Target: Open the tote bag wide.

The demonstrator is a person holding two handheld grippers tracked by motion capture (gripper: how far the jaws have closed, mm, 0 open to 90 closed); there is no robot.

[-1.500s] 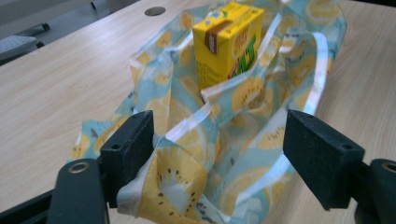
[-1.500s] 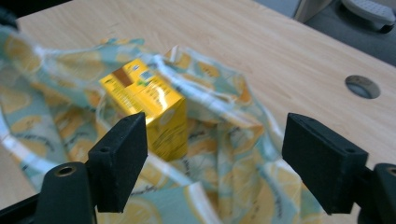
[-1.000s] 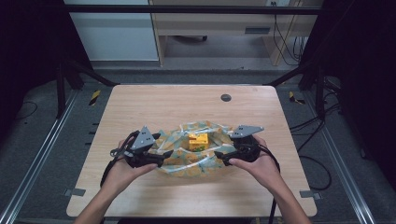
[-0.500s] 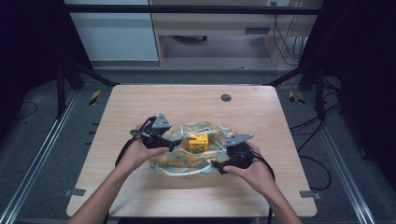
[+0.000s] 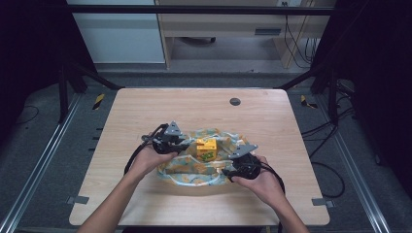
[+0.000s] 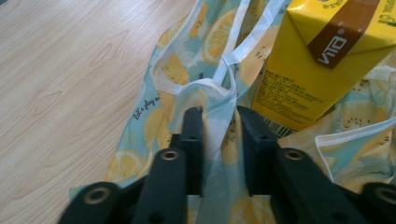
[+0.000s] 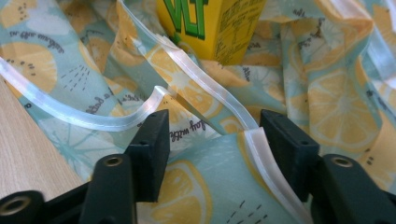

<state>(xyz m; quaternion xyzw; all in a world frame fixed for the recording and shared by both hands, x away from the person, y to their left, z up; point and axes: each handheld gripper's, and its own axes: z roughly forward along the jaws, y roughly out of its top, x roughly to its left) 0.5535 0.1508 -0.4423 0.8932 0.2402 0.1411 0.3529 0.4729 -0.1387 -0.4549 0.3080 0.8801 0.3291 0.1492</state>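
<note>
Left gripper (image 6: 219, 123): jaws narrowly parted, fold of lemon-print bag (image 6: 205, 100) held between. Yellow carton (image 6: 322, 56) seen just ahead (upright on bag). Right gripper (image 7: 210, 128): jaws wide, bag edge between, ungripped.

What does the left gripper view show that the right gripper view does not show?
Left gripper view: the brown VITA band on top of the yellow carton, and the left gripper with its jaws close about a fold of the lemon-print cloth. Right gripper view: green letters on the carton, and the right gripper with jaws wide apart. Both: the carton, the cloth, and the wooden table.
</note>
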